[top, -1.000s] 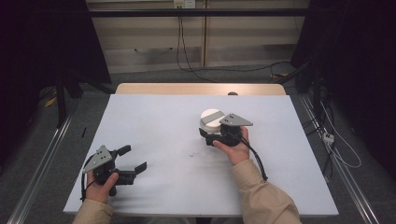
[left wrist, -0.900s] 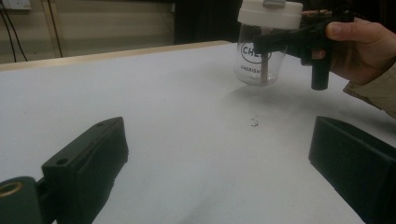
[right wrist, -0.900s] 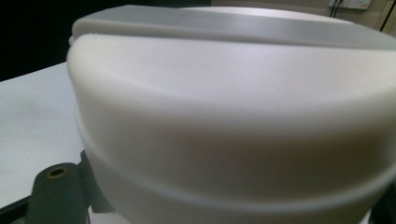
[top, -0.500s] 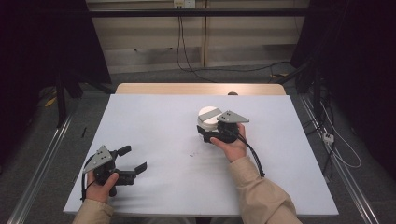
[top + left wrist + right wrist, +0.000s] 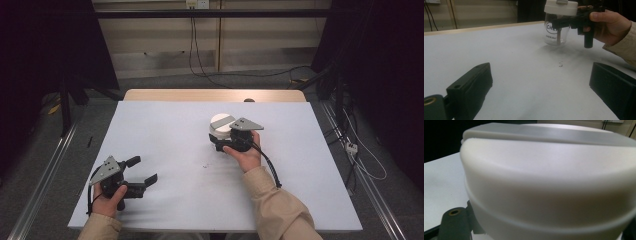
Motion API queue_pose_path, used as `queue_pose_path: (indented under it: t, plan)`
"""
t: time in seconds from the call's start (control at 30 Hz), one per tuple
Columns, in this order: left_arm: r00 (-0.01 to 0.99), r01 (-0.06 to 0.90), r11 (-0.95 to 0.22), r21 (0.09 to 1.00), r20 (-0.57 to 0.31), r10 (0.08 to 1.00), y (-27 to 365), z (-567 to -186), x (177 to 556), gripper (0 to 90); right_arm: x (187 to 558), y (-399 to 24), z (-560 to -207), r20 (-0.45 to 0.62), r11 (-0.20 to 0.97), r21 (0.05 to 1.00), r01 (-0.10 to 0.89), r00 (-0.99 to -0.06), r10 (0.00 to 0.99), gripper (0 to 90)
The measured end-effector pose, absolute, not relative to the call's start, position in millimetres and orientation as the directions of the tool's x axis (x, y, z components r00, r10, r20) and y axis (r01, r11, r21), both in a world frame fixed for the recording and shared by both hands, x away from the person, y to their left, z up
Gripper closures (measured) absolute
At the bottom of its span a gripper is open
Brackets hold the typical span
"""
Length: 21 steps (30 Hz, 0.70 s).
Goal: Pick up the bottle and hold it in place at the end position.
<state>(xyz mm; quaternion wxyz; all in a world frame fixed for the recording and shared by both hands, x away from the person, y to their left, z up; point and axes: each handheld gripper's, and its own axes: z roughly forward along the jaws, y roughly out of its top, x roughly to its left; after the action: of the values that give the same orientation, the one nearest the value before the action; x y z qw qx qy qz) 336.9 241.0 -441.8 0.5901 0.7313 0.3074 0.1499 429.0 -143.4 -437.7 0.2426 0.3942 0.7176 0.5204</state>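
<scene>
A clear glass jar with black lettering and a white lid stands right of the middle of the white table top. My right gripper is shut on the jar just under the lid, a jaw on either side. In the right gripper view the lid sits very close. My left gripper rests near the front left of the table. It is open with bare table between its jaws, and it points toward the jar.
A small dark speck lies on the sheet between the two grippers. A strip of wooden table shows beyond the white sheet, with a small round thing on it. Metal rails and cables run along the floor at both sides.
My right gripper and the jar in it have shifted a little to the left. The left gripper has stayed where it was.
</scene>
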Motion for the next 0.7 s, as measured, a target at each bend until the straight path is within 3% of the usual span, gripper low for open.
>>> queue_pose_path:
  t: [0.7]
  plan:
    - [0.764,0.28,-0.112,0.953,-0.151,0.627,241.0,-442.8,336.7,4.2,437.3,-139.1,-441.4,0.057,0.16,0.936,0.312,-0.585,0.809,18.7]
